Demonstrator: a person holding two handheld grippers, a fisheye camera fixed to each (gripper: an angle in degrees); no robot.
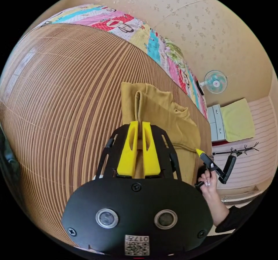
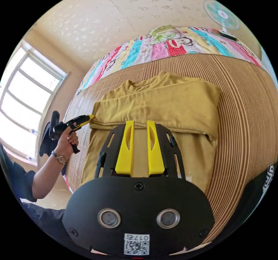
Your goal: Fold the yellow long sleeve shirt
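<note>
Pinching folded yellow shirt [image 2: 162, 106], left claw [image 1: 139, 124]

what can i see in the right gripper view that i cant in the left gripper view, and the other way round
Right gripper view: a bright window, a wristwatch on the arm holding the left tool, and the shirt's neckline, with the shirt spread wide.

Left gripper view: a small chest of drawers with a green cloth beside it, and a coat rack.

Both: the yellow shirt, the striped mat beneath it, the colourful quilt and the fan.
</note>
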